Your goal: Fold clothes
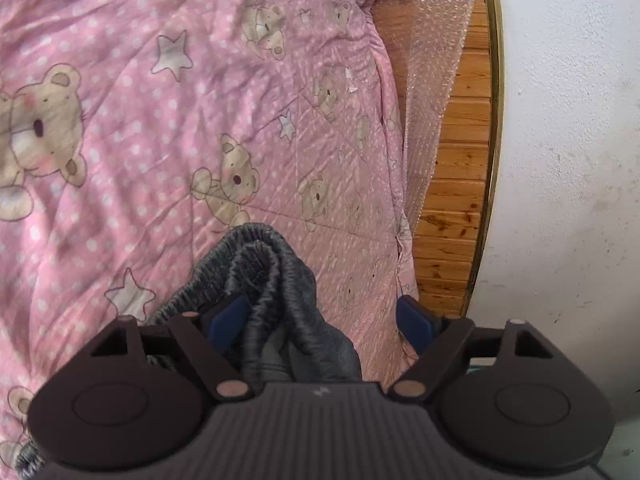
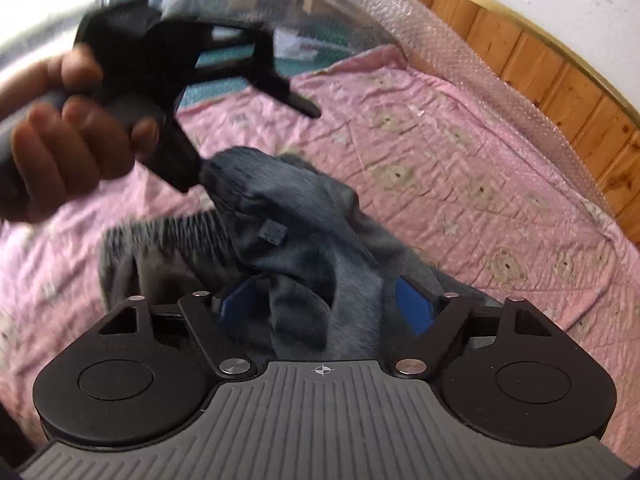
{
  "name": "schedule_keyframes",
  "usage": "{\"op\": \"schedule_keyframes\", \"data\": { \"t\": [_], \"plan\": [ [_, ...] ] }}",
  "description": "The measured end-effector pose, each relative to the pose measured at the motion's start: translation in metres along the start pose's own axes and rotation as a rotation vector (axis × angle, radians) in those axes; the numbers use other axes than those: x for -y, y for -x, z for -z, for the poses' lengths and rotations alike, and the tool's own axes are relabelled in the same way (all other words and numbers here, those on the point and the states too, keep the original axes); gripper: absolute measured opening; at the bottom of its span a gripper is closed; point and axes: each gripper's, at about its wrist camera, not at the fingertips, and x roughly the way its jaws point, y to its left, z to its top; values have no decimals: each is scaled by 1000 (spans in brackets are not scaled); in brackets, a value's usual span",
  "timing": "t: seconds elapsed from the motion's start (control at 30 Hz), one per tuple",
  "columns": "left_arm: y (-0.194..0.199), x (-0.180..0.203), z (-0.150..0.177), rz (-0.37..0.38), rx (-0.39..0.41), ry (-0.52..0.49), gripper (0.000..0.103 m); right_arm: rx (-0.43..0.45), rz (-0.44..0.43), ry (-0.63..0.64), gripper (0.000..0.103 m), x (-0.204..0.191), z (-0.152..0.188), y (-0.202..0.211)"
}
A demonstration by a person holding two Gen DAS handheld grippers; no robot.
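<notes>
- While both tongs stand wide, the left tongs (image 1: 320, 316) and right tongs (image 2: 324, 304) each straddle bunched cloth without pinching it.
- Lower centre of both views, the grey garment (image 2: 296, 240) lies crumpled on the pink bed cover (image 1: 160, 120).
- Folding looks barely begun: no flat, squared fold shows.

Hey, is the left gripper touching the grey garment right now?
Touching. In the left wrist view the grey garment bunches against the left gripper's left-side pad, though the jaws stand wide and do not pinch it.
</notes>
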Motion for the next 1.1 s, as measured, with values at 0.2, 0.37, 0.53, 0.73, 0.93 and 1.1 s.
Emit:
{"op": "schedule_keyframes", "data": {
  "t": [0.2,0.37,0.53,0.73,0.93,1.1],
  "plan": [
    [-11,9,0,-80,-53,-102,49,-8,-58,86,1,-4,7,17],
    [31,29,20,-94,-72,-223,14,31,-300,28,2,10,6,70],
    [39,-12,43,-241,-160,-215,13,-130,-513,-49,13,-1,42,50],
    [39,-19,52,-268,-115,-236,13,-100,-533,-194,55,85,59,61],
    [39,7,55,-265,-77,-328,27,-27,-344,-551,62,252,65,19],
    [11,21,43,-246,-106,-364,54,-183,-505,-622,62,301,80,-52]
  ]
}}
